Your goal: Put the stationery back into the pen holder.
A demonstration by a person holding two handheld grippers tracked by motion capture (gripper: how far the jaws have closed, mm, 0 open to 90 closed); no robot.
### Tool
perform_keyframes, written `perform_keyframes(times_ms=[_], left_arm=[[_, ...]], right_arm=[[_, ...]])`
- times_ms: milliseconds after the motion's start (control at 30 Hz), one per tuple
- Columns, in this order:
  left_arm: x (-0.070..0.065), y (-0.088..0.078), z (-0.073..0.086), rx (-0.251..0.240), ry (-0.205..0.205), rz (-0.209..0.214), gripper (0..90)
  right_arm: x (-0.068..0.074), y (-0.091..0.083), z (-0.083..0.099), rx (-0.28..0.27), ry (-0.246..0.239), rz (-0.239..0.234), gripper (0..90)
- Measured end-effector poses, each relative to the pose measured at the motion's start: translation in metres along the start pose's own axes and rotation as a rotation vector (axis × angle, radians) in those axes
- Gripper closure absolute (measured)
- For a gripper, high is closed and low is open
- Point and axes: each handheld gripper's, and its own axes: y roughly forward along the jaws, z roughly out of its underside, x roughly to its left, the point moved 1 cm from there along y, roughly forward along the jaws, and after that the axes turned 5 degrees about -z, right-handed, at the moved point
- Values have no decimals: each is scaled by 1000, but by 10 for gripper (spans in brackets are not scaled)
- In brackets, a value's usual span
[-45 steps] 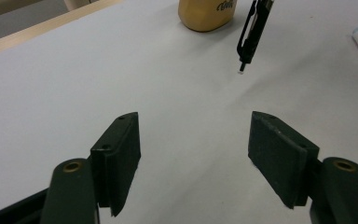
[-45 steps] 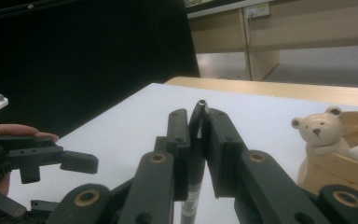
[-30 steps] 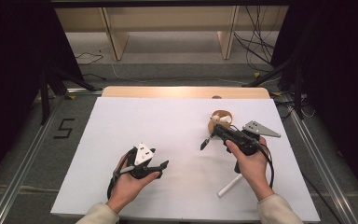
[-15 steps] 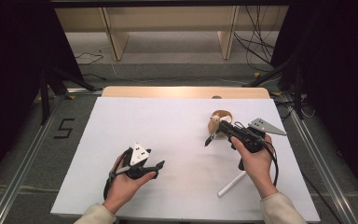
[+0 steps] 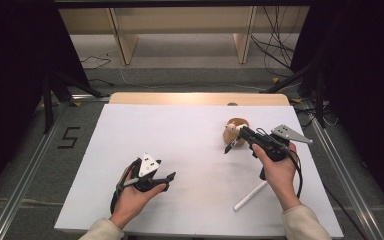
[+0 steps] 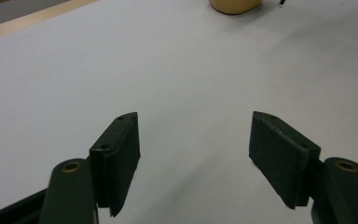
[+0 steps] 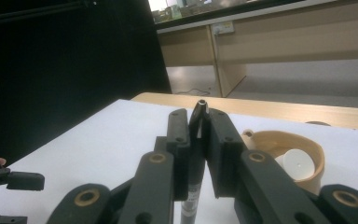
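Right claw (image 7: 196, 140) pinches a dark pen (image 7: 195, 154), jaws pressed on its barrel with the tip poking up past them; in the high view the right claw (image 5: 240, 138) holds it just in front of the tan tape dispenser (image 5: 235, 129). A white roll (image 7: 298, 164) sits inside that dispenser. White cap-like stick (image 5: 250, 195) lies on the counter (image 5: 180, 130) beside the right forearm, apart from the pen. Left claw (image 6: 193, 149) is spread and empty, low over bare counter. Judgement: pick-up done, pen in hand; recapping or placing it is left, and the left claw hasn't joined in yet. Readable writing: a "5" (image 5: 70, 136) taped on the floor left of the counter; no brand legible on the pen.
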Motion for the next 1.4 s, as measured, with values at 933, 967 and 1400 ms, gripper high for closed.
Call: perform_keyframes(times_ms=[933,967,1400], left_arm=[[-1,1,0,1,4,3,335],[-1,1,0,1,4,3,335],[-1,1,0,1,1,3,335]], right_arm=[[-16,-4,-10,-33,8,49,806],[-17,-4,-10,-34,9,50,806],[-19,-4,-14,-49,5,57,806]])
